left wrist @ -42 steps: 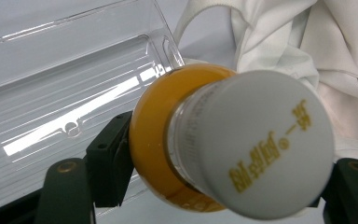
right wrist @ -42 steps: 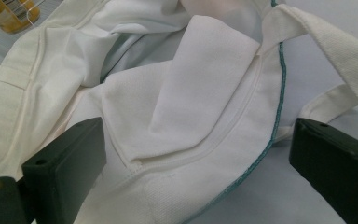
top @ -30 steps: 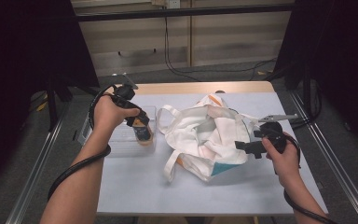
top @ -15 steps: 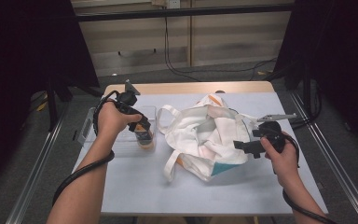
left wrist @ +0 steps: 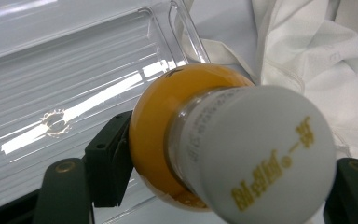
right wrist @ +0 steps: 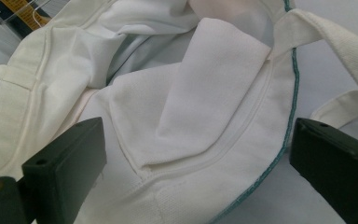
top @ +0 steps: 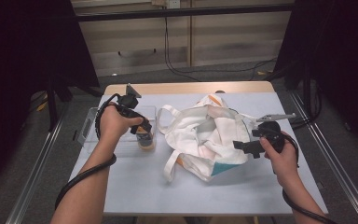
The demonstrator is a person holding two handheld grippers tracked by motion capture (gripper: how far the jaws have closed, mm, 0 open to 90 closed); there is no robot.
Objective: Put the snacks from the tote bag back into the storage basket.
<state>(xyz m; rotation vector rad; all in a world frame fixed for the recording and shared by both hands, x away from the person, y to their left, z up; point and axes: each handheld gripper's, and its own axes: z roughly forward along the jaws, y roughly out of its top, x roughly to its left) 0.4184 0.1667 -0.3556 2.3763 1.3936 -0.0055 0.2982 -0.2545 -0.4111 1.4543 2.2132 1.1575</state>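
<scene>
Left claw [left wrist: 205,186] around orange bottle [left wrist: 168,140], label mostly hidden behind white cap [left wrist: 256,154]

The table [top: 242,196] has a pale blue-grey top with a wood edge at 12 o'clock. Grey floor [top: 205,74] lies beyond, crossed by black cables [top: 177,56]. A pale panelled wall [top: 135,42] stands behind; dark curtains [top: 23,60] hang at 9 and 3 o'clock.
</scene>
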